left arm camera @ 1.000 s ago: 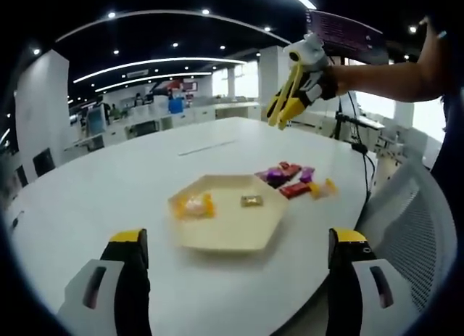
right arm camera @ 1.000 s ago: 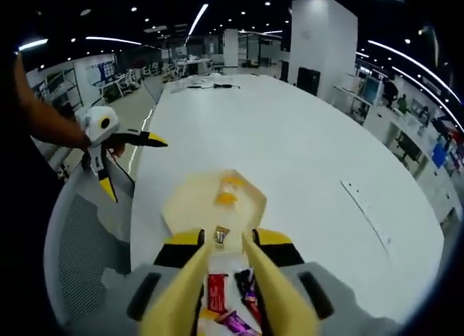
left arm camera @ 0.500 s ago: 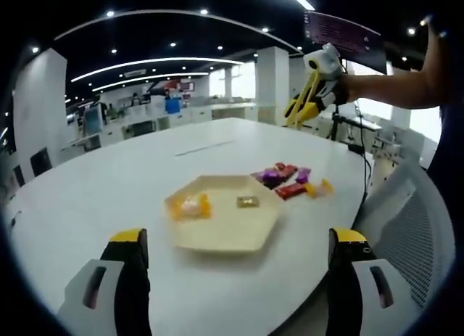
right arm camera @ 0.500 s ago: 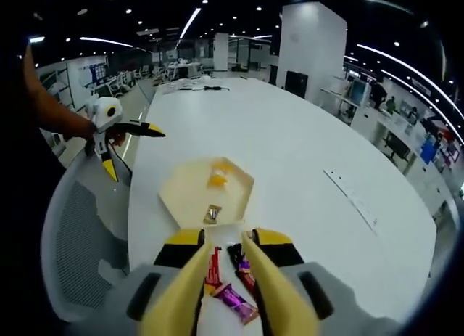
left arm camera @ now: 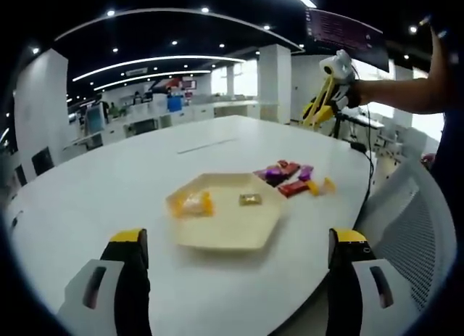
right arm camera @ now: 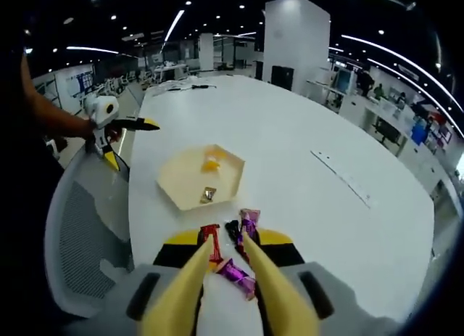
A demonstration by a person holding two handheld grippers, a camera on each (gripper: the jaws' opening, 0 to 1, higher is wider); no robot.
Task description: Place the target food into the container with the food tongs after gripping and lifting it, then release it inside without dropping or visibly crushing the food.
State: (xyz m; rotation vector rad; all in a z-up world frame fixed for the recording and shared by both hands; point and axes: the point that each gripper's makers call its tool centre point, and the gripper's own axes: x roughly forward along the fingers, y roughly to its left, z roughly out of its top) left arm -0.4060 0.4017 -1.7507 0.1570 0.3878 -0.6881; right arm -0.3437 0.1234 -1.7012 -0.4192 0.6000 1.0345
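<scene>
Yellow tongs (right arm camera: 230, 267) in my right gripper (right arm camera: 230, 307) hang nearly closed and empty above the wrapped candies (right arm camera: 236, 272), lined up to pick. Hexagonal tray (right arm camera: 181, 183) waits beyond (two sweets inside). Left gripper (left arm camera: 232, 260) stays spread, idle.

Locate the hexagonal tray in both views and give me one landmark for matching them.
Left gripper view: the cream tray sits at centre, slightly below the middle, on the white table.
Right gripper view: the tray lies left of centre, beyond the tongs.
Shared landmark: the orange-yellow candy inside it.
</scene>
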